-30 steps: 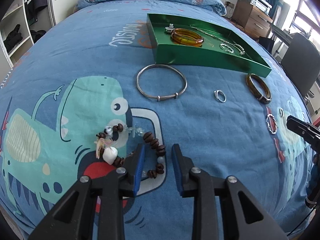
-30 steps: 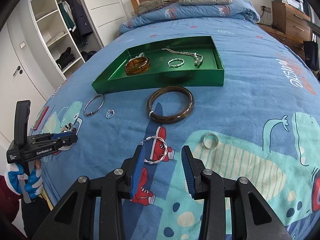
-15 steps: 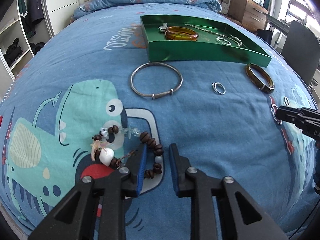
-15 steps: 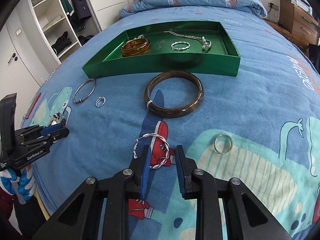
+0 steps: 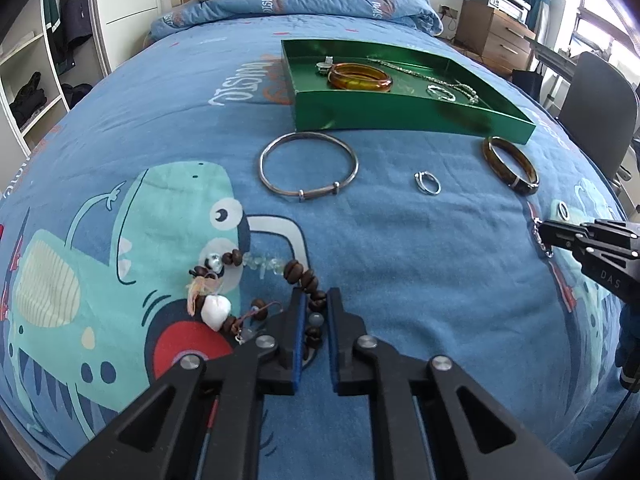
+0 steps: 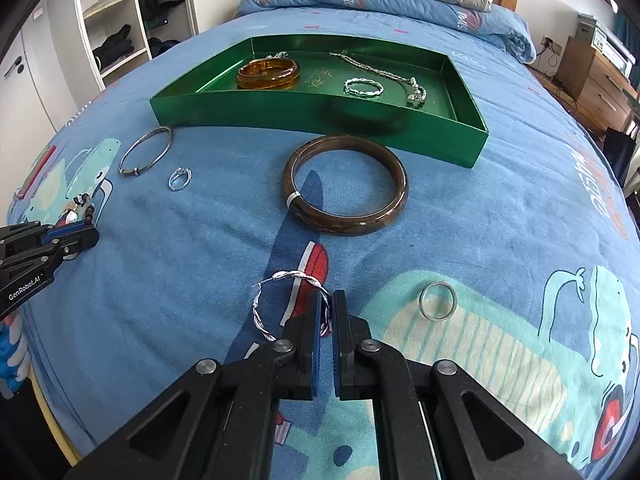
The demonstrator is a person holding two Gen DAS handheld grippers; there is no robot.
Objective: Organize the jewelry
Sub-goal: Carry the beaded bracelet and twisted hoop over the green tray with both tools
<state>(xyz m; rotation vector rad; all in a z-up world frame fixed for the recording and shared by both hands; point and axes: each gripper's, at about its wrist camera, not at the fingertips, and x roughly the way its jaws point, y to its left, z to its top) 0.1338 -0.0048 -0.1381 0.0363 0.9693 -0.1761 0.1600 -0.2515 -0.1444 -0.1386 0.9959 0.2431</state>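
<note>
My left gripper (image 5: 316, 304) is shut on the brown bead bracelet (image 5: 298, 270), which lies on the blue bedspread with a white shell charm (image 5: 216, 309). My right gripper (image 6: 327, 305) is shut on the twisted silver bangle (image 6: 280, 300) lying on the bedspread. A green tray (image 6: 460, 80) at the back holds an amber bangle (image 6: 268, 74), a small silver bracelet (image 6: 363, 87) and a chain necklace (image 6: 384, 74). The tray also shows in the left wrist view (image 5: 400, 110).
Loose on the bedspread: a dark brown bangle (image 6: 346, 184), a thin silver bangle (image 5: 308, 168), a small silver ring (image 5: 427, 183), a plain silver ring (image 6: 438, 301). A chair (image 5: 596, 120) and dresser (image 5: 492, 36) stand at the right, shelves (image 6: 112, 20) at the left.
Both grippers have moved down and forward and closed: the left onto the bead bracelet, the right onto the twisted silver bangle.
</note>
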